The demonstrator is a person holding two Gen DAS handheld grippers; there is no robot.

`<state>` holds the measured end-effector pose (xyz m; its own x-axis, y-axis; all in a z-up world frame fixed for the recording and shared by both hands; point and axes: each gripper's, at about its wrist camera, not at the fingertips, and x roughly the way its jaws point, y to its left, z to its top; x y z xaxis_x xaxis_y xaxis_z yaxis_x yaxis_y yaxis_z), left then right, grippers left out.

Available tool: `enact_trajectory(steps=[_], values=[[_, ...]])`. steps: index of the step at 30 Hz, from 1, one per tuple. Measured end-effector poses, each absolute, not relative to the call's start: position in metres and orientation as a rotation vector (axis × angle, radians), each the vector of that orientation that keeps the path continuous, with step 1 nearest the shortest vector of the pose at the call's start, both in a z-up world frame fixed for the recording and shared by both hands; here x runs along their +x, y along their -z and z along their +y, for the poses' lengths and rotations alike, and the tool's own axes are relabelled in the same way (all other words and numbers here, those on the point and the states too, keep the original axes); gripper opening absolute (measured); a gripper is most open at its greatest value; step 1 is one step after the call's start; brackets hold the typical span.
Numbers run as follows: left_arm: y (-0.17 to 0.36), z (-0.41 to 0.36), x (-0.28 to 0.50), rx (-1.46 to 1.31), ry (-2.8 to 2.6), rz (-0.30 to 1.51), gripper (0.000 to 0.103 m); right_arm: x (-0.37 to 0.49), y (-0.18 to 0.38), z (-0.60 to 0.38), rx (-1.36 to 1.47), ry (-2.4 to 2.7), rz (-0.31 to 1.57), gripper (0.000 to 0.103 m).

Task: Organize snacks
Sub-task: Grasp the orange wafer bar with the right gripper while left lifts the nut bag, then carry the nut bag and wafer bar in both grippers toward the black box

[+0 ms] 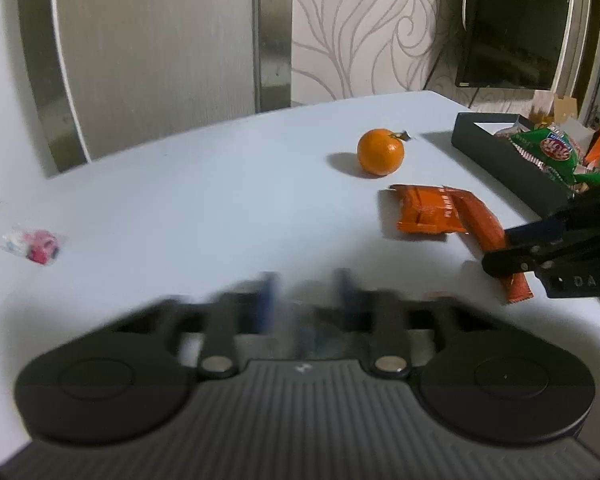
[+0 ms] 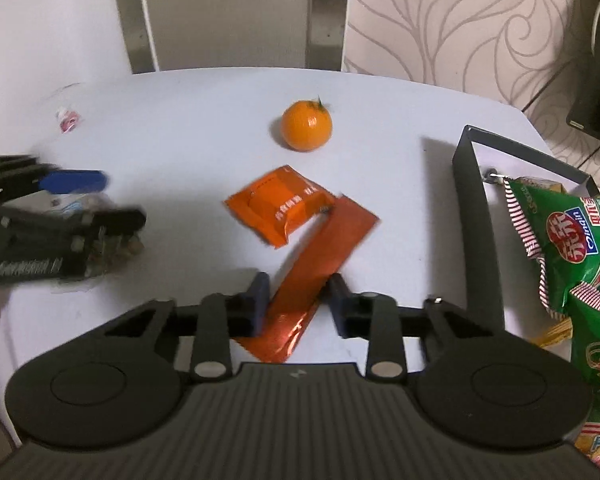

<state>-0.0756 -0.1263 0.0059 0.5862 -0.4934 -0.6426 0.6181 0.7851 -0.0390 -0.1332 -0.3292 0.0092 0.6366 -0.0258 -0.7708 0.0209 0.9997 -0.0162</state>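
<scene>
While open, jaws astride orange sachet (image 2: 320, 256)

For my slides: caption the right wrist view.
Right gripper straddles a long orange packet, beside a snack box.

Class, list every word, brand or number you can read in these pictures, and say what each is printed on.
"DAS": on the body of the right gripper.
"Qinqin": on the green snack bag, beside a red logo with Chinese characters.
White print on the orange packet: too blurred to read.
White lettering on the left gripper: too blurred to read.
</scene>
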Motion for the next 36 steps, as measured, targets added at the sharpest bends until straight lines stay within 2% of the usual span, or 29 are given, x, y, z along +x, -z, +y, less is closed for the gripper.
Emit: enact_trajectory(steps=[5, 10, 24, 36], values=[[-0.006, -0.129, -0.078, 0.211, 0.667, 0.689, 0.004, -0.147, -0.017, -0.332, 0.022, -0.020, 0.879, 0.025], [-0.010, -0.133, -0.082, 0.205, 0.671, 0.681, 0.003, -0.162, -0.026, -0.335, 0.094, -0.064, 0.867, 0.024], [-0.023, -0.130, -0.100, 0.184, 0.653, 0.663, 0.003, -0.201, -0.030, -0.365, 0.532, -0.180, 0.847, 0.024], [-0.036, -0.129, -0.112, 0.159, 0.621, 0.653, 0.003, -0.218, -0.046, -0.381, 0.586, -0.207, 0.789, 0.024]])
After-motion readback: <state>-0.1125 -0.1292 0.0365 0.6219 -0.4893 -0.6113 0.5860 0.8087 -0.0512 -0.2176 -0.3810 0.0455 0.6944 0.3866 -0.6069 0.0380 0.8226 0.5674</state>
